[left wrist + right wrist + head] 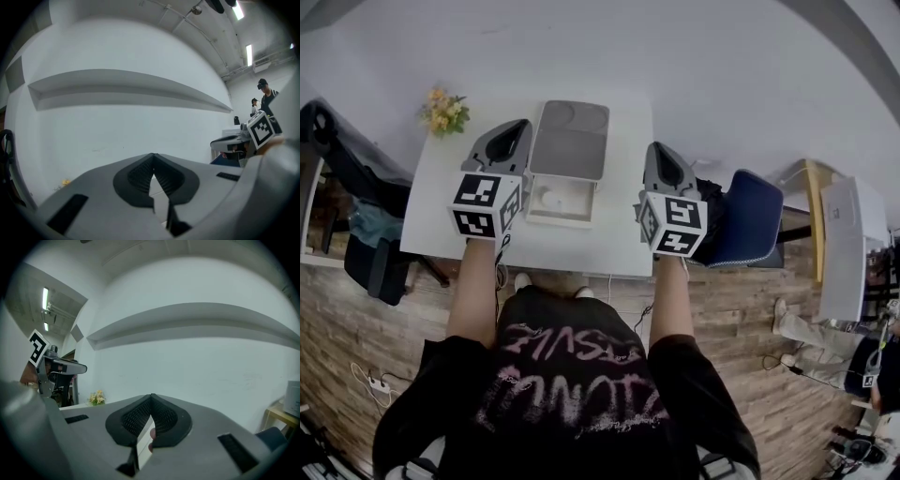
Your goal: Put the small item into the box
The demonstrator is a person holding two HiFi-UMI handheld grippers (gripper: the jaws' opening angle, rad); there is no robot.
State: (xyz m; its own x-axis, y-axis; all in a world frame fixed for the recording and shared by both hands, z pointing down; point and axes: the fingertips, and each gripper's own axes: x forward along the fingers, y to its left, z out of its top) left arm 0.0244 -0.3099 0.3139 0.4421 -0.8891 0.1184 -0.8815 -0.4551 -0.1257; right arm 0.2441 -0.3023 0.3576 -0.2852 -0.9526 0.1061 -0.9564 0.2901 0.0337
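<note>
Nearest is the person's dark printed shirt (572, 384), with both forearms reaching out over the white table (581, 248). The left gripper (517, 129) hangs above the table's left half and the right gripper (658, 155) above its right edge. Both are level, clear of everything and aimed at the far wall. In the left gripper view the left gripper's (153, 157) jaws are clenched tip to tip with nothing between them. In the right gripper view the right gripper's (151, 397) tips also meet. A small pinkish patch (152, 434) shows in the gap behind them, and I cannot tell what it is. Between the grippers sits the box (562, 217), its grey lid (570, 141) swung up on the far side. A pale round shape (551, 199) lies in its tray; this may be the small item, so the placing looks done and only closing may remain, but it is too small to be sure. No loose item shows on the table. Flowers (442, 111) stand at the far left corner. The grippers cover part of the tabletop.
</note>
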